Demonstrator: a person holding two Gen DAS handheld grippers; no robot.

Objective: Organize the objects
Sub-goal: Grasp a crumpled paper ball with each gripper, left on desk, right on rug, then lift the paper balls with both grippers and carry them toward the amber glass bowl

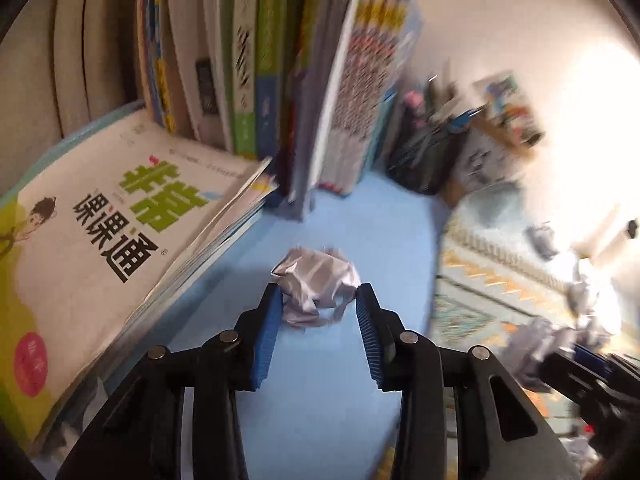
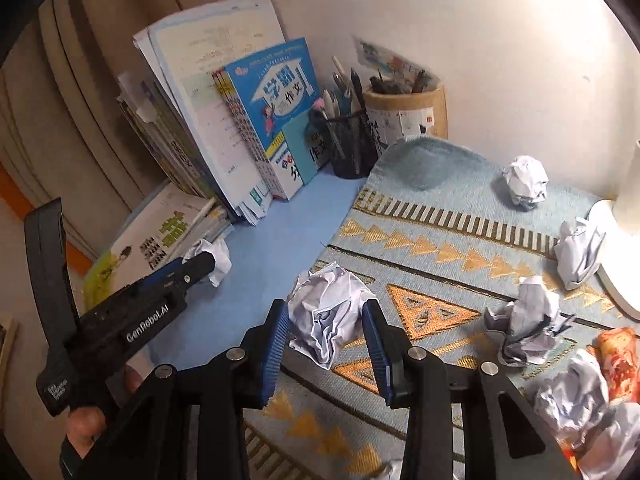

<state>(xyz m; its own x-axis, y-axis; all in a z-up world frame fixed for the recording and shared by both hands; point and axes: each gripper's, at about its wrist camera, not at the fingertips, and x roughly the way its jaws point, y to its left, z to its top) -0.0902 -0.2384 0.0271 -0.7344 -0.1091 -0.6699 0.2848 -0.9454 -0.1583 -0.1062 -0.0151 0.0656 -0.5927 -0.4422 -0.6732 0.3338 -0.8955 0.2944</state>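
Note:
My left gripper is shut on a crumpled paper ball just above the blue desk top; it also shows in the right wrist view with that ball at its tips. My right gripper is shut on another crumpled paper ball at the left edge of the patterned mat. Several more paper balls lie on the mat, among them one at the far side, one by the lamp and one to my right.
A flat stack of workbooks lies at the left. Upright books lean against the wall. A black mesh pen holder and a beige pen pot stand behind the mat. A white lamp base stands at right.

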